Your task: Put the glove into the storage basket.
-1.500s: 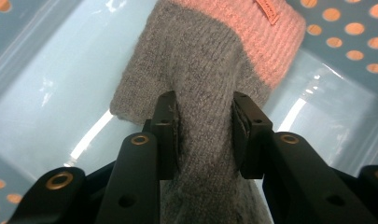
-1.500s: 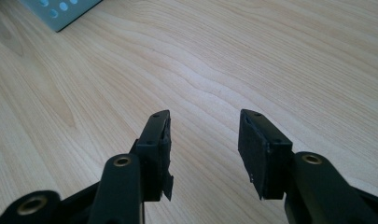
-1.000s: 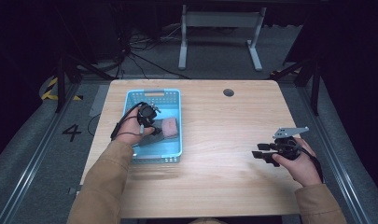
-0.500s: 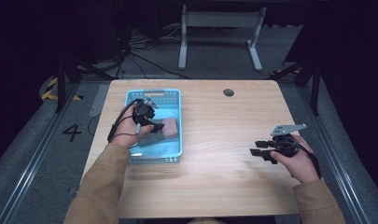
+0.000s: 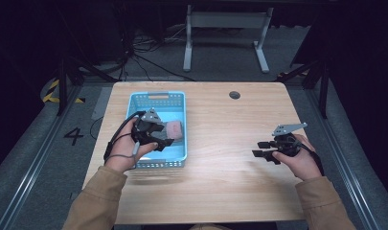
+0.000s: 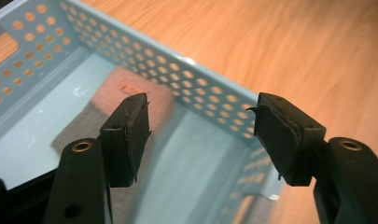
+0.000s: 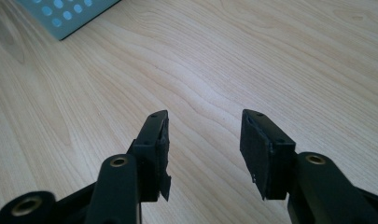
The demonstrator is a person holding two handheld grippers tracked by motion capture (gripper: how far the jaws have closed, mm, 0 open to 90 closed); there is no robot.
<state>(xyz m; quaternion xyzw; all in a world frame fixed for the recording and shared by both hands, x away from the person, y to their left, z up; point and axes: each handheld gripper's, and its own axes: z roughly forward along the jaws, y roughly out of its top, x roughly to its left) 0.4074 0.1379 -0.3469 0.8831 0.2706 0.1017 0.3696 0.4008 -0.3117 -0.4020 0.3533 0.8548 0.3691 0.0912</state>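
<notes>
The left gripper [image 5: 164,142] hovers in the basket [image 5: 157,98], jaws wide and empty, with the cloth [image 6: 116,93] lying on the floor just ahead; the right gripper [image 5: 264,152], also wide, rests well apart.

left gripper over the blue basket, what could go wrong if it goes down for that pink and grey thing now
1. The left gripper hangs open over the basket, with one of its fingers close to the perforated wall. Going straight down, that one might catch the rim and drag or tip the basket.
2. The pink and grey thing lies flat on the floor against that wall, so the fingers may slide over it.
3. The right gripper is open far off and cannot steady the basket.
</notes>
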